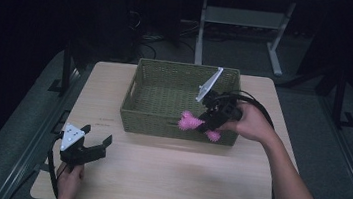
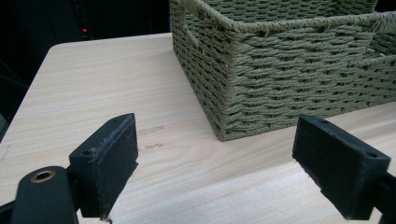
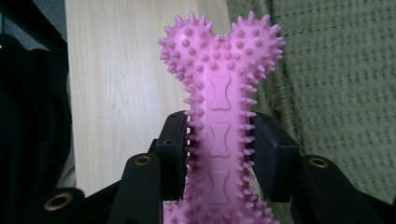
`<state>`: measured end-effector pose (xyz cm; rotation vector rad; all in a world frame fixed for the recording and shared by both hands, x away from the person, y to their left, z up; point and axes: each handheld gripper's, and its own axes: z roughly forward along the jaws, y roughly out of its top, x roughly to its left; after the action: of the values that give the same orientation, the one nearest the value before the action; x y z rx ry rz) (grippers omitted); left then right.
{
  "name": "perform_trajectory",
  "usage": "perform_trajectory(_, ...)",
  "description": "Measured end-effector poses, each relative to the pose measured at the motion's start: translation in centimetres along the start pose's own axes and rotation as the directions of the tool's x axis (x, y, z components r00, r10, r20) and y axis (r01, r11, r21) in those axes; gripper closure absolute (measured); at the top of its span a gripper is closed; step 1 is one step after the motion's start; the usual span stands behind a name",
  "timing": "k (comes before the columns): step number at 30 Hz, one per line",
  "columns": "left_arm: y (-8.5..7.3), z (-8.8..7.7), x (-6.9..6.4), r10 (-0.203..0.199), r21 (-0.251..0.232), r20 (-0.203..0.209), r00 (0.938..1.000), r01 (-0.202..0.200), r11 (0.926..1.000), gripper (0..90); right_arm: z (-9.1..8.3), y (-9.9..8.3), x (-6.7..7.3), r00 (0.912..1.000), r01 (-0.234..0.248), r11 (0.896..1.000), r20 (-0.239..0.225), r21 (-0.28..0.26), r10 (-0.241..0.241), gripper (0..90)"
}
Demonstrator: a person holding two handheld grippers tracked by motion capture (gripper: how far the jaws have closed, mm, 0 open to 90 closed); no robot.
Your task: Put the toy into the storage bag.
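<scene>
In the high view, a pale wood counter (image 1: 166, 174) stands in a dark room, with grey floor on both sides and a white desk frame (image 1: 243, 21) behind it. A green woven basket (image 1: 152, 119) sits at the far middle of the counter; the part of its bottom that can be seen is bare. The right hand-held gripper (image 1: 205, 124) is at the basket's near right corner, closed on a pink spiked bone toy (image 1: 189, 122). The toy hangs over the basket's near rim, one knobbed end over the inside, the other end (image 1: 213, 135) in front of the near wall. The left hand-held gripper (image 1: 97, 140) rests low at the near left of the counter, well apart from the basket, jaws spread with nothing between them.

In the left gripper view, two black jaws stand wide apart above bare wood. The basket's corner (image 2: 219, 126) lies ahead, its plaited rim and a handle slot in the side wall visible. Dark room shows beyond the counter's far edge.

In the right gripper view, the jaws press on the toy's shaft (image 3: 219, 140) from both sides. Its knobbed end (image 3: 219, 42) points up the picture, with the counter (image 3: 116, 93) behind it at left and the basket's weave (image 3: 336, 84) at right.
</scene>
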<state>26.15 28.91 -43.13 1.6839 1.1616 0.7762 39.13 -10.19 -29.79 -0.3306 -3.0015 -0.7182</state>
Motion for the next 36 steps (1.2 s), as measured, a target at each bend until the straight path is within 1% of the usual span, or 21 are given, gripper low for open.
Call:
perform_trajectory(2, 0.0, 0.0, 0.0, 0.000, -0.002, 0.000, 1.0000, 0.000, 1.0000, 13.7, -0.2, 0.2, -0.3, 1.0000, 0.004, 1.000, 0.003, -0.002, -0.004, 58.1)
perform_trajectory(4, 0.0, 0.0, 0.0, -0.004, 0.000, 0.000, 1.0000, 0.004, 1.0000, 13.7, -0.4, 0.5, -0.7, 1.0000, 0.003, 1.000, -0.004, -0.010, -0.003, 58.1)
perform_trajectory(7, 0.0, 0.0, 0.1, -0.003, -0.002, 0.001, 1.0000, 0.003, 1.0000, 13.7, -0.5, 0.8, -1.2, 1.0000, -0.002, 1.000, -0.002, -0.002, 0.002, 58.1)
perform_trajectory(10, 0.0, 0.0, 0.0, -0.002, -0.002, 0.001, 1.0000, 0.002, 1.0000, 13.7, -0.6, 1.0, -1.6, 1.0000, -0.003, 1.000, -0.008, -0.008, 0.003, 58.1)
perform_trajectory(13, 0.0, 0.1, 0.1, -0.007, -0.001, 0.002, 1.0000, 0.007, 1.0000, 13.6, -0.6, 1.2, -2.1, 1.0000, 0.000, 1.000, -0.007, -0.002, 0.000, 58.1)
perform_trajectory(16, 0.0, 0.1, 0.1, -0.009, -0.003, 0.001, 1.0000, 0.009, 1.0000, 13.7, -0.7, 1.5, -2.5, 1.0000, -0.007, 1.000, -0.004, 0.008, 0.007, 58.1)
perform_trajectory(19, 0.0, 0.0, 0.1, -0.002, -0.001, 0.002, 1.0000, 0.002, 1.0000, 13.6, -0.7, 1.7, -2.9, 0.9999, -0.009, 1.000, -0.010, 0.001, 0.009, 58.1)
perform_trajectory(22, 0.0, 0.1, 0.1, -0.011, -0.002, 0.001, 0.9999, 0.011, 0.9999, 13.7, -0.7, 2.0, -3.4, 0.9999, -0.007, 1.000, -0.008, 0.002, 0.007, 58.1)
perform_trajectory(27, 0.0, 0.1, 0.1, -0.006, -0.002, 0.001, 1.0000, 0.006, 1.0000, 13.7, -0.8, 2.3, -4.1, 0.9999, -0.012, 1.000, -0.004, 0.006, 0.012, 58.1)
perform_trajectory(29, 0.0, 0.1, 0.1, -0.009, -0.003, 0.002, 1.0000, 0.009, 1.0000, 13.7, -0.7, 2.4, -4.4, 0.9999, -0.013, 1.000, -0.011, -0.001, 0.013, 58.1)
perform_trajectory(33, 0.0, 0.1, 0.1, -0.011, -0.003, 0.004, 0.9999, 0.011, 0.9999, 13.6, -0.4, 2.5, -5.0, 0.9998, -0.019, 1.000, -0.009, 0.015, 0.019, 58.1)
perform_trajectory(36, 0.0, 0.1, 0.1, -0.007, -0.001, 0.003, 1.0000, 0.007, 1.0000, 13.7, -0.2, 2.5, -5.4, 0.9996, -0.027, 1.000, -0.011, 0.013, 0.027, 58.1)
